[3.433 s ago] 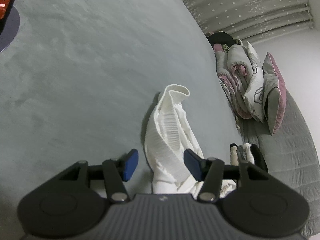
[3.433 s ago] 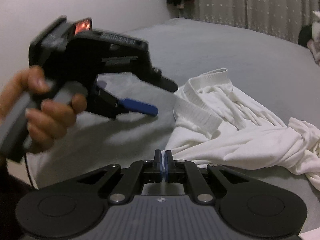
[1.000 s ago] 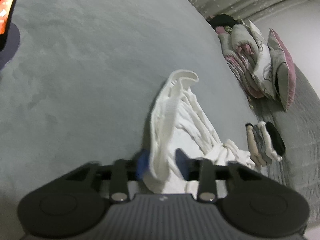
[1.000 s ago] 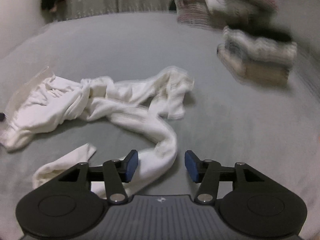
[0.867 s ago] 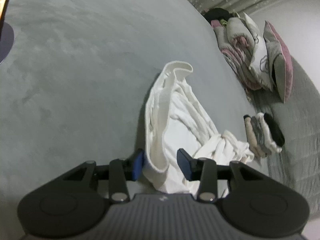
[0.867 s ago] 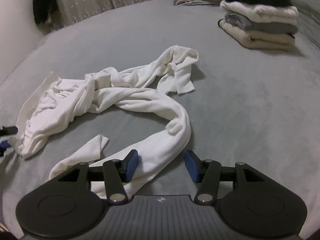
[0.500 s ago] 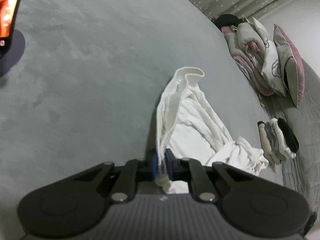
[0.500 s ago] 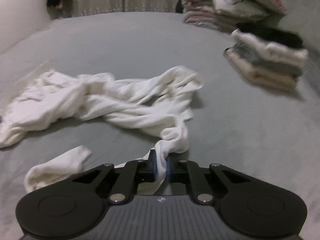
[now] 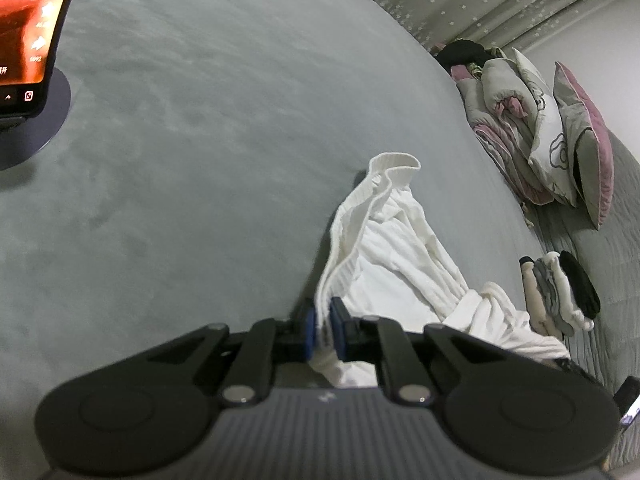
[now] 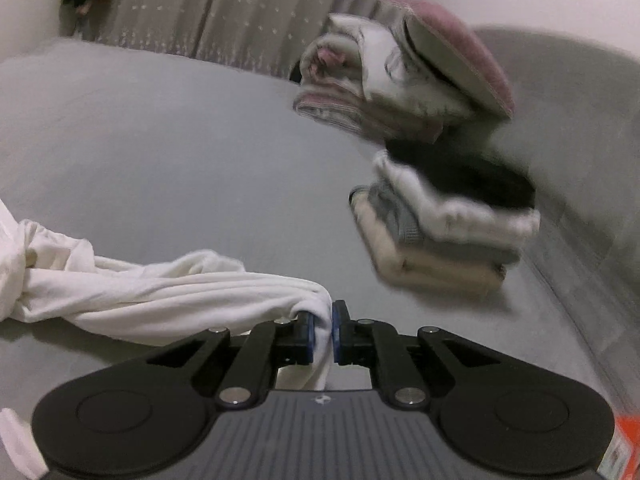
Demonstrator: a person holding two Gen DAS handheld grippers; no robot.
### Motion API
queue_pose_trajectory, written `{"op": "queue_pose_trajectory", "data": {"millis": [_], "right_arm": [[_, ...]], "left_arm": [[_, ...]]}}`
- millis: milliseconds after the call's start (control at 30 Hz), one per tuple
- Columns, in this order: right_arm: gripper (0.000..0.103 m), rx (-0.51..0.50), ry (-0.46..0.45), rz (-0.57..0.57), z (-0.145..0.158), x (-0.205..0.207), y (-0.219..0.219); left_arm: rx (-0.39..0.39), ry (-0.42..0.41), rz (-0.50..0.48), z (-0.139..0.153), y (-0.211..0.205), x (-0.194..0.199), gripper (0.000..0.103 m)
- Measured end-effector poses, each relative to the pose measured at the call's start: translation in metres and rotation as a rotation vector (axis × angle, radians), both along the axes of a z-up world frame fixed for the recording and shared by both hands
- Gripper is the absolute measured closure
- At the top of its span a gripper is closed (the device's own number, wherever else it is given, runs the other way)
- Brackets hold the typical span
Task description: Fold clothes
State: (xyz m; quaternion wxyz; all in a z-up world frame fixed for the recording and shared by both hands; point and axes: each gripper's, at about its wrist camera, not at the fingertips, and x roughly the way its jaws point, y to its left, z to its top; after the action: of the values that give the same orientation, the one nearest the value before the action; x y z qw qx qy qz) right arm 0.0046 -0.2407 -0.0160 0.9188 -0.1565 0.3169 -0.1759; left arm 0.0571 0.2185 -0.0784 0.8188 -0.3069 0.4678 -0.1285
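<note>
Left-wrist view first: we record the left gripper [image 9: 324, 326] with its blue pads [image 9: 309, 330] clamped on the ribbed waistband edge of a white garment [image 9: 394, 264], the cloth pinched thin between them. From that grip we see the garment run away across the grey bed cover [image 9: 200, 140], its waistband standing up in a loop at the far end and its body bunched and twisted toward the right. We list also a lit screen on a round stand [image 9: 28, 40] at the upper left, a heap of rolled bedding and pillows [image 9: 536, 128] at the upper right, and a small stack of folded clothes [image 9: 560, 296] beyond the garment on the right, apart from it. Right-wrist view next: we note the right gripper [image 10: 323, 330] likewise closed tight on the same white garment [image 10: 160, 292], a twisted leg end gripped between the pads with a tail hanging below them. We see the cloth stretch leftward, lying on the cover [image 10: 180, 140]. The stack of folded clothes [image 10: 444, 224] and the bedding heap [image 10: 400, 68] appear blurred, upper right.
</note>
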Motion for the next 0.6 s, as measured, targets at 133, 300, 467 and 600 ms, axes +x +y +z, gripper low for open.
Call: {"op": "queue_pose_trajectory", "data": {"millis": [133,300,467,600], "right_arm": [[0.094,0.008,0.061,-0.013,-0.015,0.013,-0.002],[0.085,0.197,0.143,-0.050,-0.035,0.013,-0.019],[0.060,0.233,0.118,0.009,-0.020,0.002,-0.015],[0.051,0.235,0.098,0.098,-0.003,-0.003,0.001]], "left_arm": [[0.008,0.006,-0.006,-0.001,0.001,0.002,0.094],[0.005,0.015,-0.013,-0.003,0.001,0.003,0.093],[-0.019,0.027,-0.006,-0.006,0.002,0.005,0.091],[-0.028,0.025,-0.001,-0.006,0.001,0.007,0.087]]}}
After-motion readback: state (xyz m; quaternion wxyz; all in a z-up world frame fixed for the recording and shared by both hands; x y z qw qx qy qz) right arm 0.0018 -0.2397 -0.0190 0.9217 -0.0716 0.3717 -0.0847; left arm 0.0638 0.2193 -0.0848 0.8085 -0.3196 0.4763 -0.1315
